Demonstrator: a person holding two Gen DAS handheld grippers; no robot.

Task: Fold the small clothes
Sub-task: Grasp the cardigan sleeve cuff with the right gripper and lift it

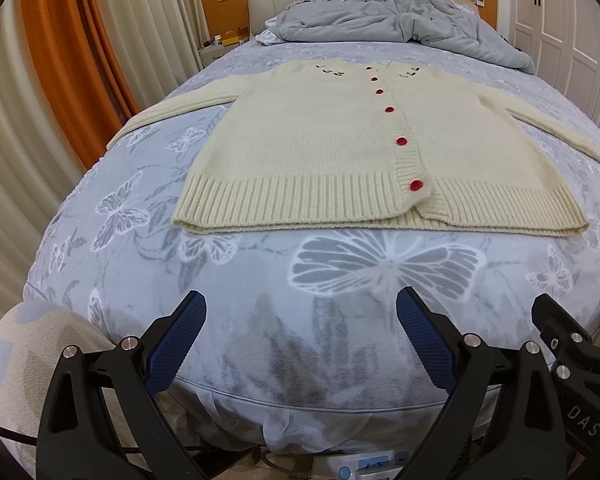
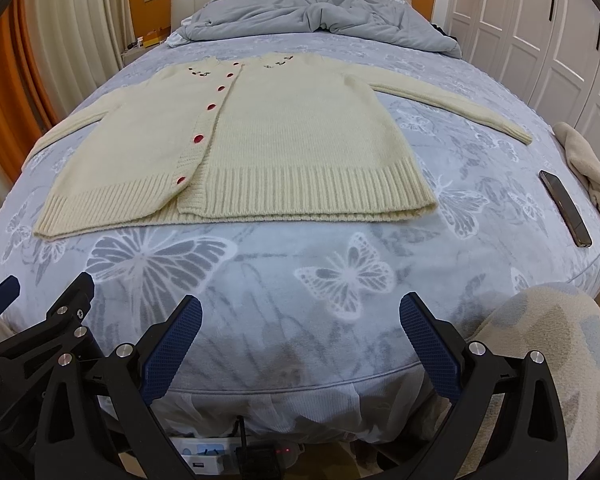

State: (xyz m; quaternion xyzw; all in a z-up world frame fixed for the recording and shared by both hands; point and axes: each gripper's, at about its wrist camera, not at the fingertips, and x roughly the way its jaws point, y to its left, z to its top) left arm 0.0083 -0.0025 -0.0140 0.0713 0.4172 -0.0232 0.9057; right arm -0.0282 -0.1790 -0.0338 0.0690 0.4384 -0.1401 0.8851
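Folding not started, by the look of it. Cardigan (image 1: 340,148) flat and face up on the bed (image 1: 340,300), middle of the cover, hem toward the foot edge, collar toward the headboard. Buttoned down the front, red buttons (image 1: 401,141) showing. Both sleeves spread out sideways toward the left and right edges of the bed, no crease or fold anywhere visible.

Left claw (image 1: 300,340) wide apart, empty, hanging over the foot edge, well short of the hem. Right claw (image 2: 300,344) same: fingers apart, nothing between them, just beside the left one at the foot edge.

Off to the side: phone (image 2: 565,208) and a beige cloth (image 2: 588,172) near the right edge, clear of the cardigan. Rumpled grey duvet (image 1: 400,20) bunched at the head end.

Left to do, probably: everything. Sleeves in across the body, then body folded up from the hem.
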